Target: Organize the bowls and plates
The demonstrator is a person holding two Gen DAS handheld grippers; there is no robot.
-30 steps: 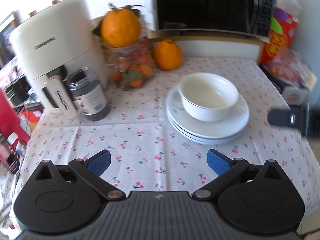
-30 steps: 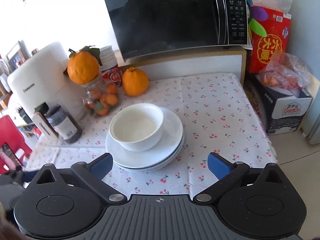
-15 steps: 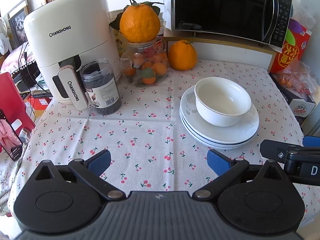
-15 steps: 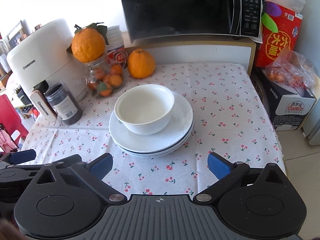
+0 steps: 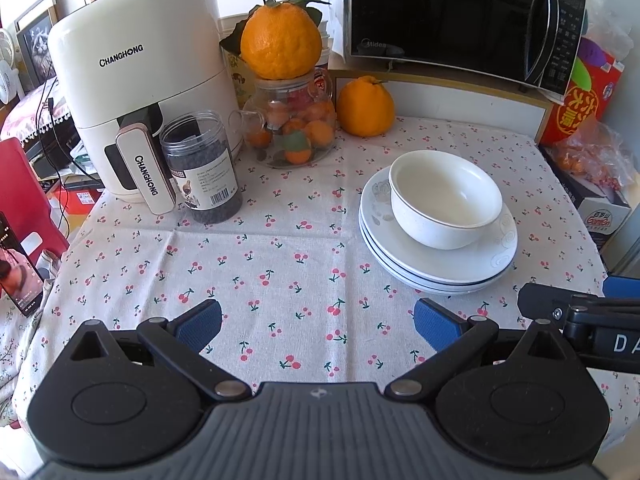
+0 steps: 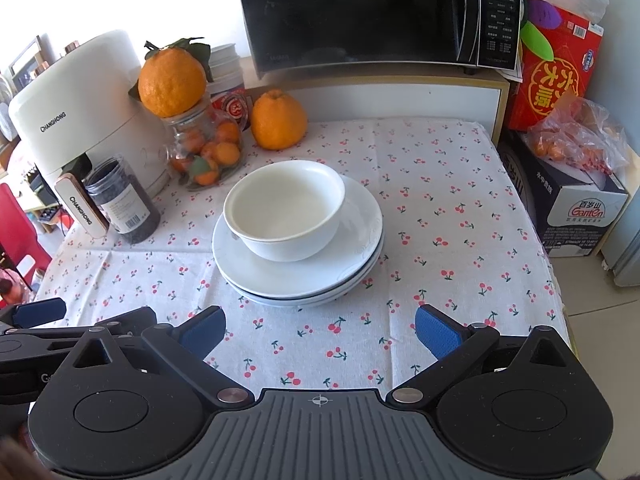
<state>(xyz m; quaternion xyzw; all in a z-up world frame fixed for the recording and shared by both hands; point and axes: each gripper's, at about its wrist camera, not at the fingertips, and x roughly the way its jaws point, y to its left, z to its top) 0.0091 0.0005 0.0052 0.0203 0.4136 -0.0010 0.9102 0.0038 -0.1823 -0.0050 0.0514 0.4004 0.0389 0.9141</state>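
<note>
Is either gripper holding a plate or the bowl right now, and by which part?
Nothing is held. The left gripper and right gripper are both open and empty, short of the bowl on the plates.

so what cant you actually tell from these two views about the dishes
- Number of white plates in the stack: both views show only the overlapping rims.
- Top plate's centre and the white ceramic bowl's foot: hidden by the bowl itself.
- Right gripper: cut off by the left view's edge.

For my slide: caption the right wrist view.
Open right gripper faces a white bowl on stacked plates.
</note>
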